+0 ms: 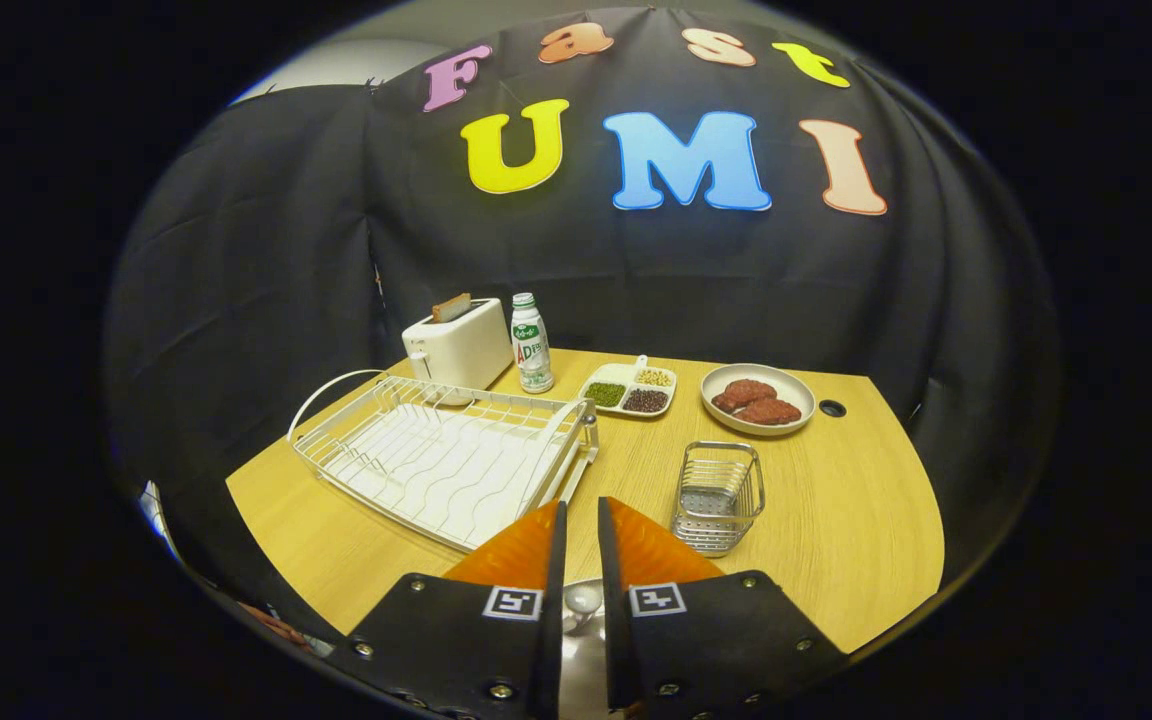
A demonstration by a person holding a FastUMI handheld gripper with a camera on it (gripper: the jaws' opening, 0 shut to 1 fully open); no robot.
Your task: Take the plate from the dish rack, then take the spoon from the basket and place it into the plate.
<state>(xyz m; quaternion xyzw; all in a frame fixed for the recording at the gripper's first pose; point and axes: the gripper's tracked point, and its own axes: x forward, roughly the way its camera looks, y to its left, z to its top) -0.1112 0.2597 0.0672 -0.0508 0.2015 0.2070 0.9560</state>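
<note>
A shiny rounded piece, most likely the bowl of the spoon point(581, 600), is seen low in the narrow gap between the two fingers of the hand-held gripper point(577, 520). Below it a pale surface is glimpsed, perhaps the plate point(584, 665), but this cannot be told with certainty because the fingers cover almost all of it. The fingers are brought close together, with only a thin slit left between them; whether both of them press on the spoon cannot be told.

Just ahead of the fingers, a little to the right, the small wire basket point(718, 497) is placed upright on the wooden tabletop point(836, 540), and nothing is seen standing up in it. Ahead and to the left, the white wire dish rack point(441, 458) is laid flat, and no dish is held in its slots.

Beyond the dish rack a white toaster point(457, 346) is found at the far corner, with a slice of bread point(451, 306) standing in its slot. A small bottle point(531, 343) with a green cap is set just beside the toaster. Further right a divided tray point(628, 389) with beans and grains is seen, and next to it a round dish point(758, 399) carrying two brown patties.
</note>
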